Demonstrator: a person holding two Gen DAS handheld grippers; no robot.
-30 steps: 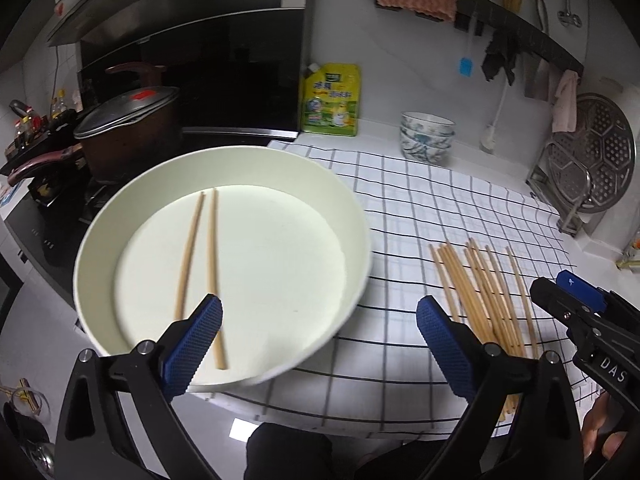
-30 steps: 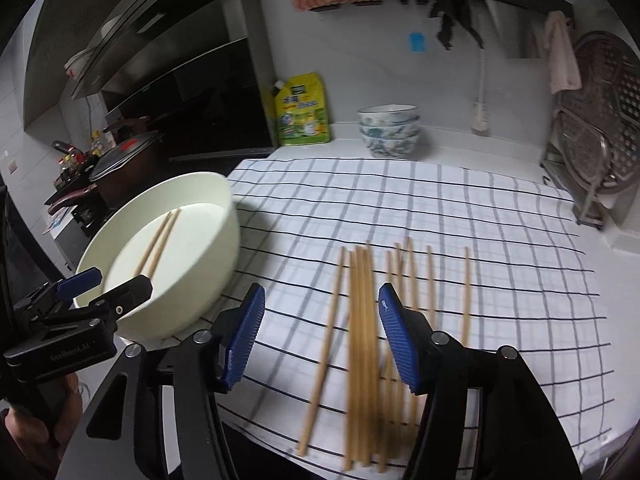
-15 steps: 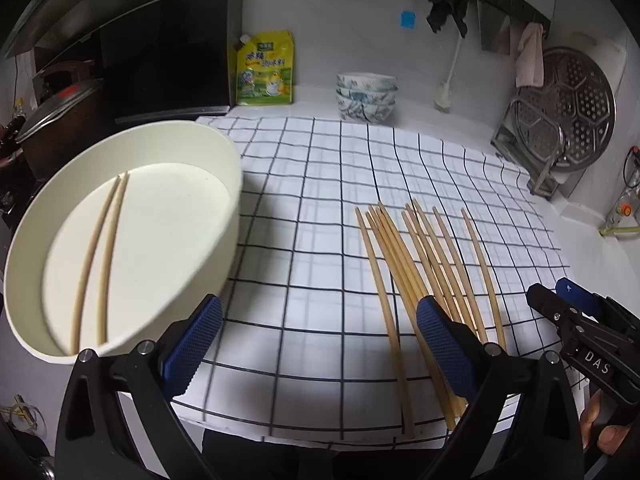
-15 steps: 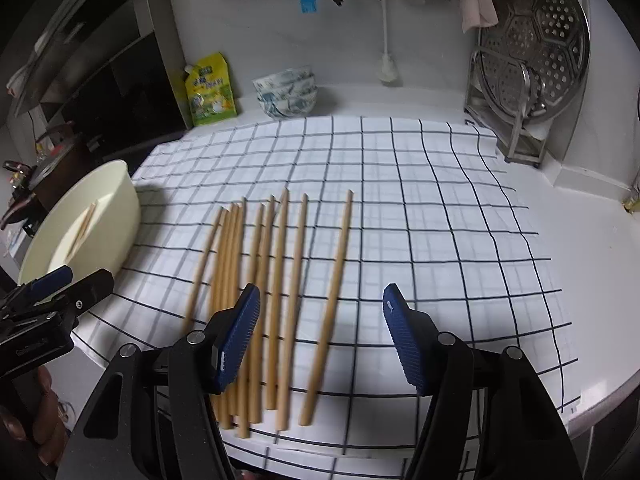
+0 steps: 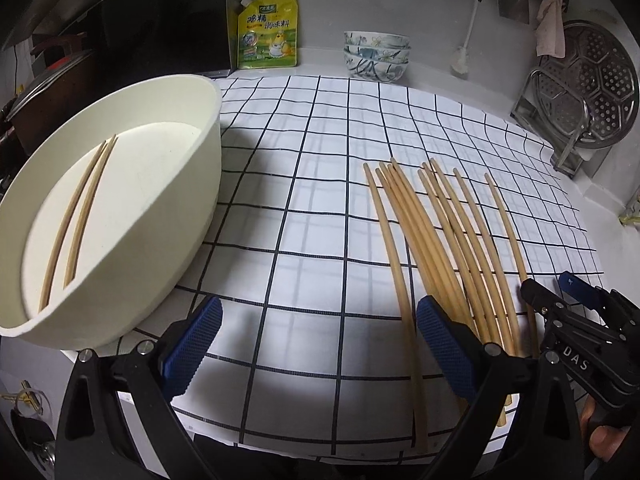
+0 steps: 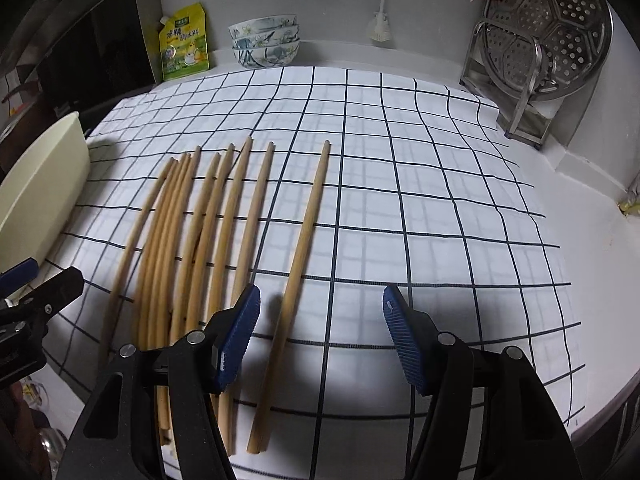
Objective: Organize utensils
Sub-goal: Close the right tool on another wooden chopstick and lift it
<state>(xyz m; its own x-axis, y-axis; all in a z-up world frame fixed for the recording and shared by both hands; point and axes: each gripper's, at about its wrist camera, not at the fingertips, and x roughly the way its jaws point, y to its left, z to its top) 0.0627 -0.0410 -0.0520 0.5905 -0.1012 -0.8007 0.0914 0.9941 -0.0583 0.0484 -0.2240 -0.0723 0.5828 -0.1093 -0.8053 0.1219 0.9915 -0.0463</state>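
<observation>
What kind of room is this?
Most likely a home kitchen. A covered pot sits on a stove at the left, bowls are stacked by the wall, and chopsticks lie on a checked cloth on the counter.

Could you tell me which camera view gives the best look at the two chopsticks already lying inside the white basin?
The left wrist view: it looks down into the white basin, where the two chopsticks lie side by side on its floor. The right wrist view catches only the basin's outer wall at its left edge; the pair inside is hidden.
</observation>
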